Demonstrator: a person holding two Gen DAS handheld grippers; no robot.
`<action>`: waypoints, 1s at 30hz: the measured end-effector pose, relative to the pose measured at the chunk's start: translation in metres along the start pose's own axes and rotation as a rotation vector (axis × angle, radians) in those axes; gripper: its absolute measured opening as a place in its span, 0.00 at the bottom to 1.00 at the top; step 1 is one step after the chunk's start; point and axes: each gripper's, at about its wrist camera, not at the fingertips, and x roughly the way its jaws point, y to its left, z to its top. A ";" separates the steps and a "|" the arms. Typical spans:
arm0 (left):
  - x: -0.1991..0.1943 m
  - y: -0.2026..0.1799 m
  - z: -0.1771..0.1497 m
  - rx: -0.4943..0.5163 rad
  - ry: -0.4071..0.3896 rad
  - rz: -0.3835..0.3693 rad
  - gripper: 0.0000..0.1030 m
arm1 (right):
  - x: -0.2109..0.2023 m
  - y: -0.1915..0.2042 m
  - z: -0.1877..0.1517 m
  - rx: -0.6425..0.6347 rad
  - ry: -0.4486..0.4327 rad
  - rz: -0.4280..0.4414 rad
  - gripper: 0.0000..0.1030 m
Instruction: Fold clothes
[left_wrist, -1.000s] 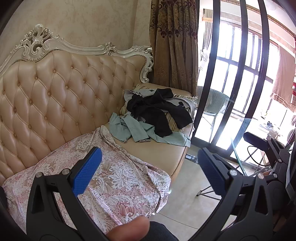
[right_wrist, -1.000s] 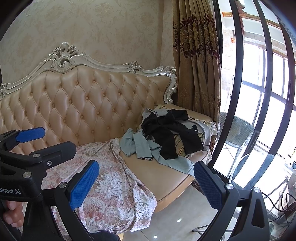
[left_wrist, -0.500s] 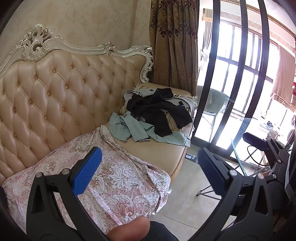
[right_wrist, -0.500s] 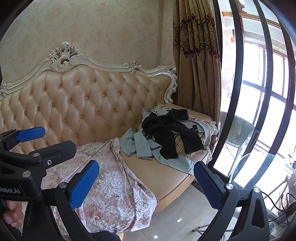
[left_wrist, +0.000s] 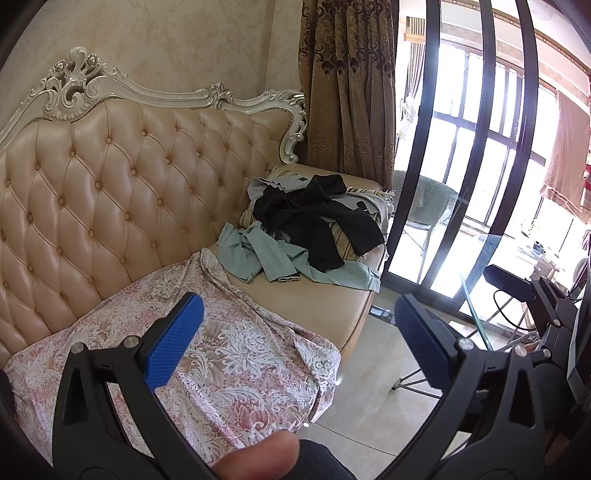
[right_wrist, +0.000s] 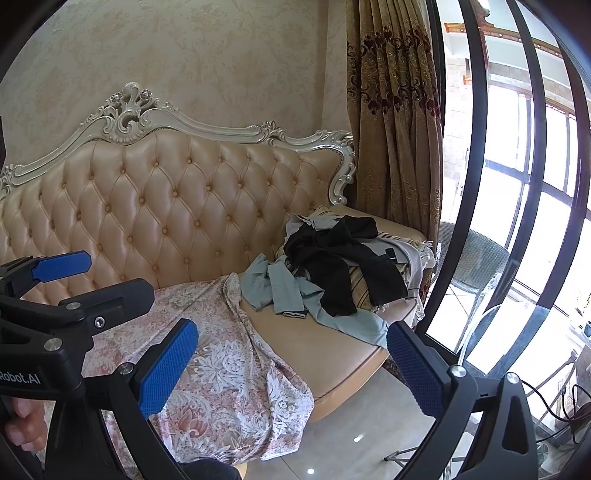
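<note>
- The heap of clothes (left_wrist: 306, 236) lay at the far right end of the sofa (left_wrist: 110, 192), a black garment (right_wrist: 340, 258) draped over a pale green one (right_wrist: 284, 291).
- Only the right wrist view showed the left gripper (right_wrist: 110, 291) at its left edge; only the left view showed a thumb (left_wrist: 258, 456).
- A floral cloth (left_wrist: 229, 350) covered the near seat.
- Both the left gripper and the right gripper (right_wrist: 291, 369) hovered wide open, holding nothing.

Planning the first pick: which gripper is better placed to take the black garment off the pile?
Probably the right gripper: the black garment lies toward its side, the left gripper sits further left. Both open, empty.
</note>
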 end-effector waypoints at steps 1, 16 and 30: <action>0.000 0.000 0.000 0.000 0.000 0.000 1.00 | 0.000 0.000 0.000 0.000 0.000 0.000 1.00; 0.007 0.008 -0.004 -0.040 0.022 -0.024 1.00 | 0.007 -0.004 -0.004 0.014 0.012 -0.007 1.00; 0.128 0.069 -0.003 -0.230 0.159 -0.148 1.00 | 0.141 -0.039 -0.041 0.148 0.135 -0.019 1.00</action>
